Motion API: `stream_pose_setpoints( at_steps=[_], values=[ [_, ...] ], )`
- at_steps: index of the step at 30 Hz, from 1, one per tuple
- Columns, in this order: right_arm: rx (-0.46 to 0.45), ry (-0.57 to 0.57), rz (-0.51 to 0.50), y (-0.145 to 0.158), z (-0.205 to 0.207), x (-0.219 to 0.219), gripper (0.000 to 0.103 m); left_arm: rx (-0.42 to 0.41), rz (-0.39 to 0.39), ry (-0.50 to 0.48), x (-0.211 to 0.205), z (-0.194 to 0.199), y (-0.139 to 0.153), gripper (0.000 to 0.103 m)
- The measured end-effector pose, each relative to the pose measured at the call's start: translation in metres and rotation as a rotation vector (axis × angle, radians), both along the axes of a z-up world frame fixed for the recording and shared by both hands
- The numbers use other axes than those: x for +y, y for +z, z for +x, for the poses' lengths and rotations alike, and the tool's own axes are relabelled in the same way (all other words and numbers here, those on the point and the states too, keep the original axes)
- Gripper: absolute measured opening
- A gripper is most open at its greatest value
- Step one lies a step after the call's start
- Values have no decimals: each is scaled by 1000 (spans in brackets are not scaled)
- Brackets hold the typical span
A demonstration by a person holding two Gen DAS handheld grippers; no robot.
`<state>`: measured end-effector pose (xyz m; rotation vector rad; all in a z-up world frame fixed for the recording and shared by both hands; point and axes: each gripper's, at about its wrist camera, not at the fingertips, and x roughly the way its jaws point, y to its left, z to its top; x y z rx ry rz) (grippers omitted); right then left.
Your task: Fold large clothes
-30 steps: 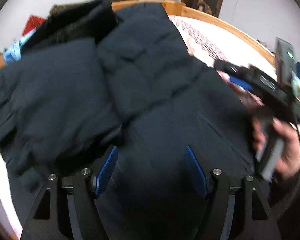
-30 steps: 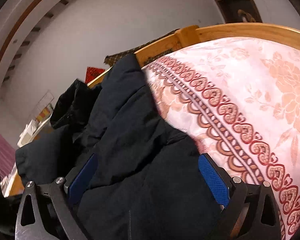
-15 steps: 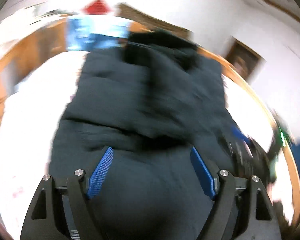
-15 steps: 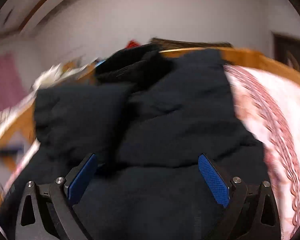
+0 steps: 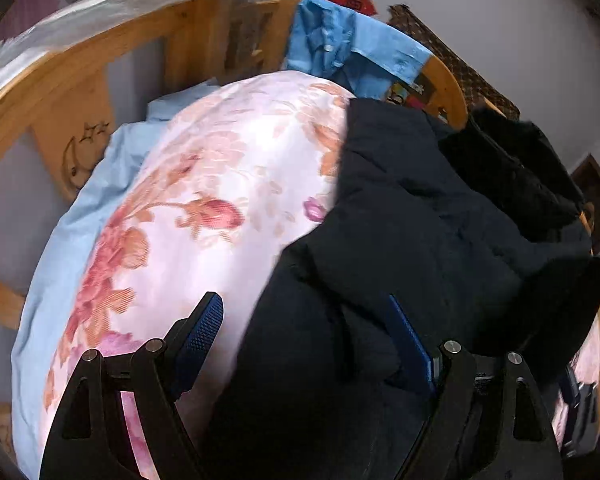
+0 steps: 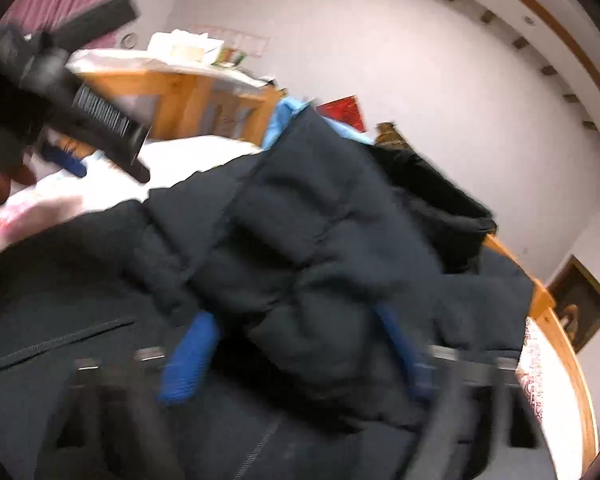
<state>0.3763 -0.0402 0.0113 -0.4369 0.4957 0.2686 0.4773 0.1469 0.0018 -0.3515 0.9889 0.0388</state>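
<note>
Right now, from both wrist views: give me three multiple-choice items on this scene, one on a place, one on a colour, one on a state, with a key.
1. Where does the dark jacket lie?
A. on the floral bedspread
B. on the floor
C. over a chair

2. What colour is the shirt draped at the wooden bed frame?
A. red
B. light blue
C. green

3. How does the left gripper stand?
A. shut on the shirt
B. fingers apart, not pressing the jacket
C. out of view

Key:
1 A, the left wrist view shows the jacket spread over the flowered cover.
2 B, the collared shirt by the frame is plainly light blue.
3 B, the blue pads stand wide, with the jacket's edge between them but not squeezed.
</note>
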Motion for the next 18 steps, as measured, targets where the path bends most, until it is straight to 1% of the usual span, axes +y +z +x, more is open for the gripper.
stream_pose_setpoints(
  at_steps=[1, 3, 4, 6, 10, 12, 13, 14, 16, 17, 18],
  values=[
    [-3, -19, 38, 6, 1, -10, 36, -9, 18, -19, -5, 1, 1, 78],
    [-18, -52, 111, 23, 1, -38, 34, -30, 61, -60, -22, 6, 2, 78],
    [-20, -67, 140, 29, 2, -51, 33, -39, 70, -72, -17, 1, 3, 78],
    [-14, -112, 195, 41, 3, -79, 33, -63, 99, -99, -32, 7, 3, 78],
    [16, -259, 289, 54, 8, -140, 33, -69, 119, -122, -50, 17, -5, 78],
    [55, -351, 318, 47, 14, -172, 33, -61, 138, -131, -58, 22, -10, 78],
    [89, -387, 331, 40, 16, -186, 33, -58, 146, -135, -61, 21, -11, 78],
    [148, -436, 347, 30, 21, -203, 33, -48, 156, -143, -65, 23, -15, 78],
    [219, -557, 342, 16, 22, -229, 33, -23, 160, -165, -70, 26, -23, 78],
    [233, -603, 349, 13, 19, -243, 33, -10, 163, -172, -72, 26, -27, 78],
    [227, -630, 360, 12, 14, -253, 33, -15, 161, -172, -72, 24, -29, 78]
  ],
)
